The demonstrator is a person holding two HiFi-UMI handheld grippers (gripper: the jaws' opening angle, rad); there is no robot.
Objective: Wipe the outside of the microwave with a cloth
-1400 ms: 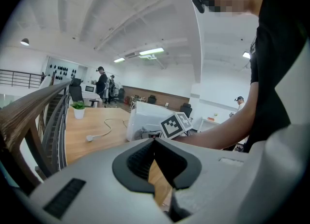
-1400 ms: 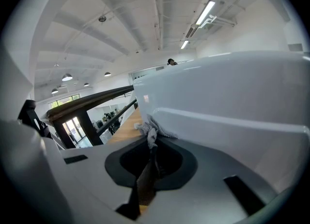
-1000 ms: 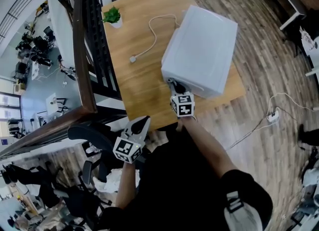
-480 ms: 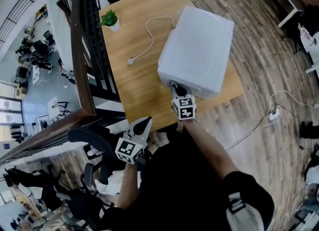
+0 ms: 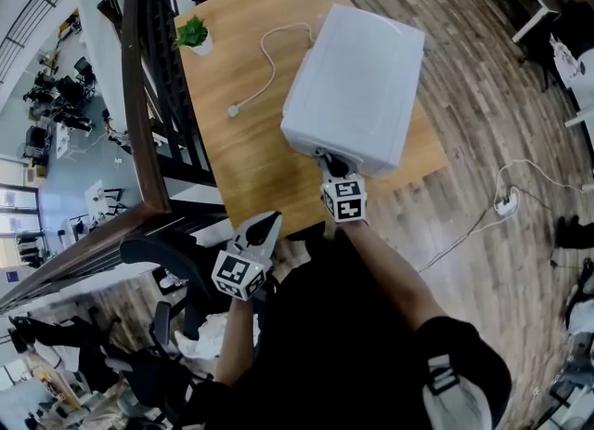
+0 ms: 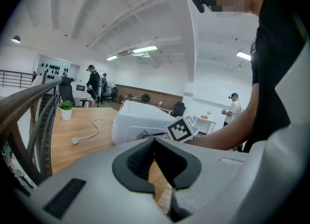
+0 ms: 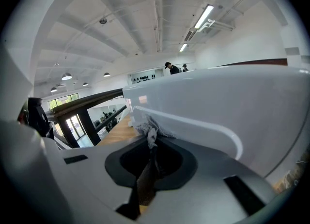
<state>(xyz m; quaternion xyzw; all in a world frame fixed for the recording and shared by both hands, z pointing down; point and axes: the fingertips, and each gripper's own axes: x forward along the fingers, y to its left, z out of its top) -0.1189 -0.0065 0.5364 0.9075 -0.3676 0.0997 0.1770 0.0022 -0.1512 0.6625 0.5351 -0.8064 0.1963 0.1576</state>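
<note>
The white microwave [image 5: 357, 75] stands on the wooden table [image 5: 251, 159], its front towards me. My right gripper [image 5: 322, 154] is at the lower left of that front, shut on a small grey cloth [image 7: 147, 126]. In the right gripper view the cloth touches the microwave's front [image 7: 232, 102] beside the curved door handle [image 7: 213, 131]. My left gripper [image 5: 271, 221] hangs off the table's near edge, shut and holding nothing. In the left gripper view, the left gripper [image 6: 156, 141] points at the microwave [image 6: 138, 119].
A white power cable with its plug [image 5: 232, 110] lies loose on the table left of the microwave. A small potted plant [image 5: 192, 33] stands at the far left corner. A dark railing [image 5: 139, 94] runs along the table's left side. Office chairs [image 5: 162, 256] sit below.
The right gripper with the cloth has slid a little rightwards along the microwave's front. The left gripper has stayed where it was.
</note>
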